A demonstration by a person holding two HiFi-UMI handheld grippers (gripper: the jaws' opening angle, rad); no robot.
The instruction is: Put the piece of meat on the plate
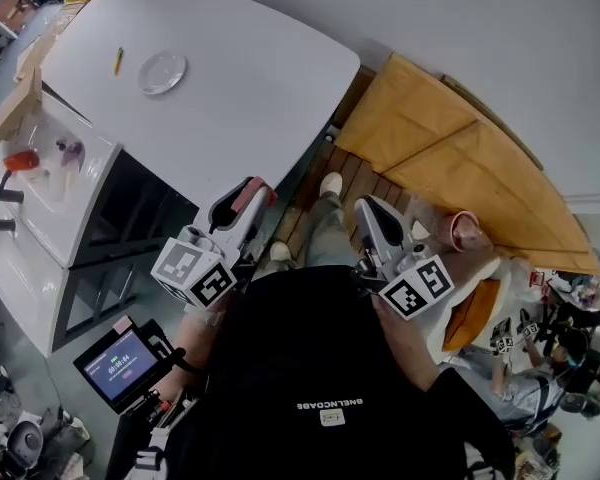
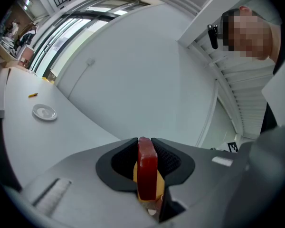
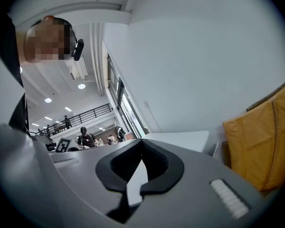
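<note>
clearly, left hand-held gripper (image 2: pixel 145 142) pinched piece of meat (image 2: pixel 147 167), well short of plate (image 2: pixel 44 112) on counter (image 1: pixel 250 78); right hand-held gripper (image 3: pixel 141 151) pressed together, empty. step needed steady carry, release low over plate.

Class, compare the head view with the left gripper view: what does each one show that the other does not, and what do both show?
Only the head view shows the right gripper, the tan boards and a small screen. Only the left gripper view shows the windows beyond the white table. Both show that table, the left gripper shut on the piece of meat, and the empty plate.
</note>
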